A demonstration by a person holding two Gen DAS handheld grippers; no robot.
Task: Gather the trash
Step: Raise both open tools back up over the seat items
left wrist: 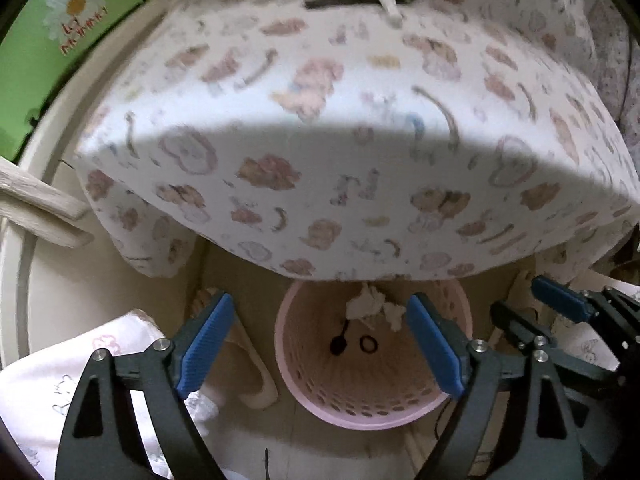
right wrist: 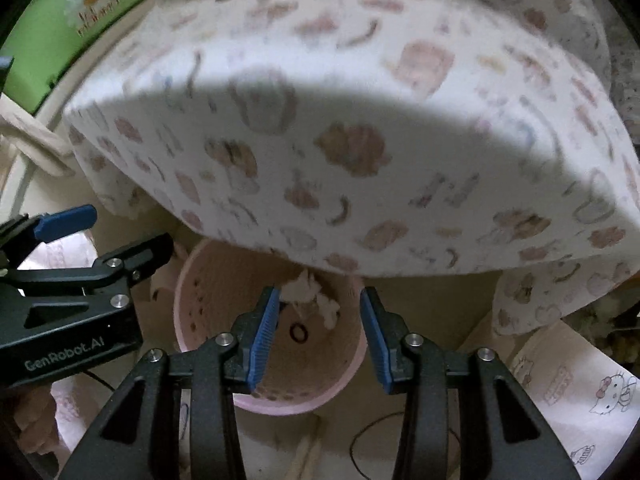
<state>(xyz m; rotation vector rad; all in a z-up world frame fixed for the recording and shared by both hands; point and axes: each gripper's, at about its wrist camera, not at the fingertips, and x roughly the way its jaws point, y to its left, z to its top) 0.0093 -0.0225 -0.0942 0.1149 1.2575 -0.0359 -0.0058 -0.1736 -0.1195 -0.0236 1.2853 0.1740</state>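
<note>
The far rim of the pink basket (left wrist: pixel 374 412) was hidden under the overhanging corner of the printed mattress (left wrist: pixel 340 120), and the print itself was blurred in both views. Inside the basket, crumpled white paper (left wrist: pixel 370 306) lay against the far wall; two small dark rings (left wrist: pixel 368 344) on the basket floor could not be identified. The left wrist view alone showed a pale slipper (left wrist: pixel 256 372) just left of the basket. The right wrist view alone showed a dark cable (right wrist: pixel 384 436) on the floor in front of the basket (its ends cut off).

Left gripper (left wrist: pixel 320 344): jaws spread wide above the basket, nothing between them. Right gripper (right wrist: pixel 320 334): jaws parted, narrower, empty, also above the basket; the paper lay beyond and below both sets of pads.
</note>
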